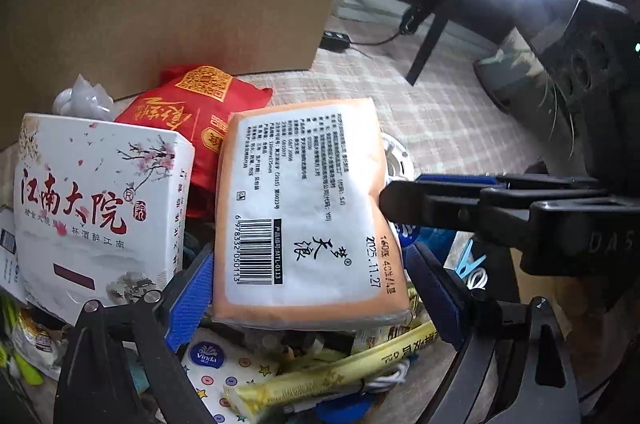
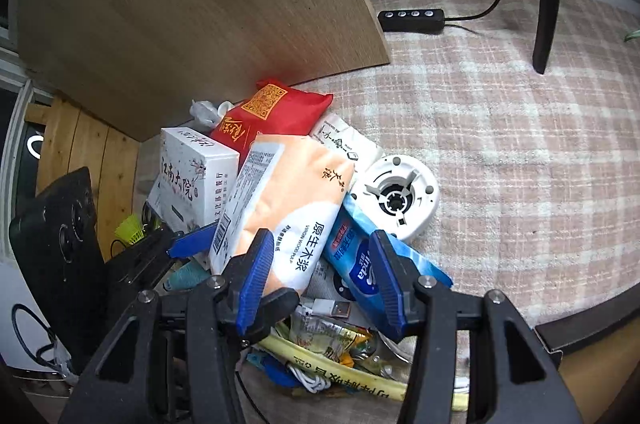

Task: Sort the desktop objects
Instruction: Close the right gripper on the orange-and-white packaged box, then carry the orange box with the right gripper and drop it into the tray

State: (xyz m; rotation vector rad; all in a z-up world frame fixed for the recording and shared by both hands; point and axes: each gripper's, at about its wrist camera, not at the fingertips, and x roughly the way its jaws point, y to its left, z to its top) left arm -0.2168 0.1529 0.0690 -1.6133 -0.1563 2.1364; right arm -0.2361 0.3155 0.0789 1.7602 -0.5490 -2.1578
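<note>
A soft orange-and-white tissue pack (image 1: 300,212), a plump plastic-wrapped rectangle, lies tilted on a heap of clutter, its long axis running away from the cameras, its barcode face turned toward the left claw (image 1: 312,288). That claw stands spread wide with ribbed blue pads either side of the pack's near end, not pressing it. The right claw (image 2: 320,284) is also spread; its left pad touches the pack's near corner without pinching. Leaning beside the pack are a stiff white printed carton (image 1: 96,208) and a glossy red pouch (image 1: 192,112). A round white plastic base (image 2: 396,200) rests on the checked woven cloth (image 2: 500,152).
</note>
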